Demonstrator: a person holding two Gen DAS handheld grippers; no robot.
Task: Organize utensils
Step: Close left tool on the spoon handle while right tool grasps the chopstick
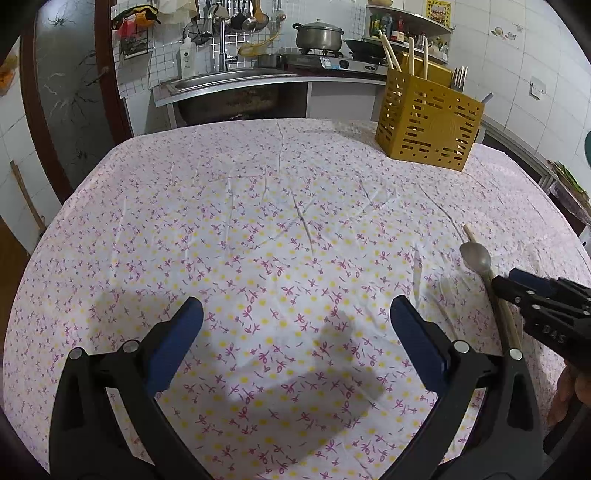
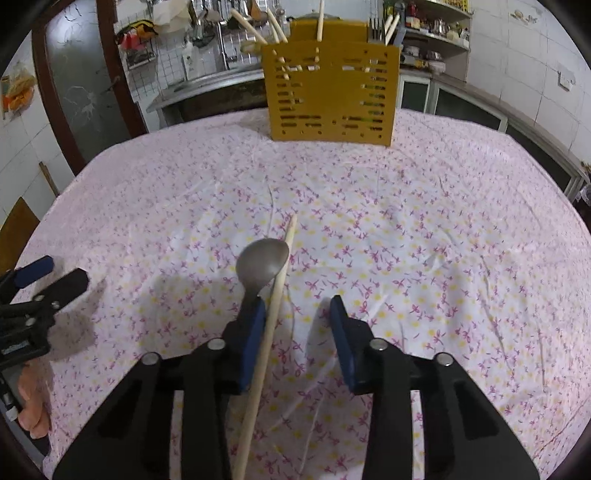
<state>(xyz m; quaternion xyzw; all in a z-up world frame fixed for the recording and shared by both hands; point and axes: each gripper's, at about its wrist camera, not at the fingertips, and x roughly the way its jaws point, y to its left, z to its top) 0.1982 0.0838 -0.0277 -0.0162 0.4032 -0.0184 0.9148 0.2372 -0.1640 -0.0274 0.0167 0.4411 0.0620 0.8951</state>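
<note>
A grey metal spoon (image 2: pixel 261 264) and a wooden chopstick (image 2: pixel 271 317) lie side by side on the floral tablecloth (image 2: pixel 424 229). My right gripper (image 2: pixel 298 317) is open and low over them; the chopstick runs between its fingers beside the left pad, and the spoon's handle passes under the left finger (image 2: pixel 255 332). A yellow slotted utensil holder (image 2: pixel 332 92) stands at the table's far side with chopsticks and forks in it. My left gripper (image 1: pixel 295 332) is open and empty over bare cloth. In the left wrist view the spoon (image 1: pixel 476 256), the holder (image 1: pixel 428 118) and the right gripper (image 1: pixel 511 282) show at right.
Behind the table is a kitchen counter with a sink (image 1: pixel 229 79), a pot on a stove (image 1: pixel 319 35) and shelves of bottles (image 1: pixel 406 26). A dark wooden door frame (image 1: pixel 40 122) stands at left. The left gripper (image 2: pixel 55 277) shows at the left edge of the right wrist view.
</note>
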